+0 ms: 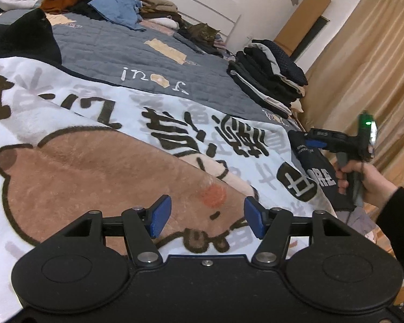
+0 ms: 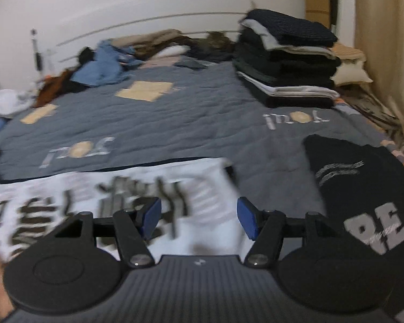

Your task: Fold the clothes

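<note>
A white fleece garment [image 1: 94, 123] with a brown bear print and black characters lies spread over the near end of the bed. My left gripper [image 1: 207, 216] hovers over the bear print, open, nothing between its blue pads. A black garment with grey "RE" lettering [image 2: 363, 188] lies to the right of the white one. My right gripper [image 2: 199, 219] is open and empty, above the right edge of the white fleece garment [image 2: 121, 196]; this view is motion-blurred. In the left wrist view a hand [image 1: 369, 180] holds that gripper beside the black garment [image 1: 317, 172].
A stack of folded dark clothes [image 2: 285, 62] sits at the bed's far right, also in the left view as the stack [image 1: 269, 80]. A pile of unfolded clothes [image 2: 107, 64] lies by the headboard. The grey quilt [image 2: 175, 113] lies between. Curtains [image 1: 377, 67] hang on the right.
</note>
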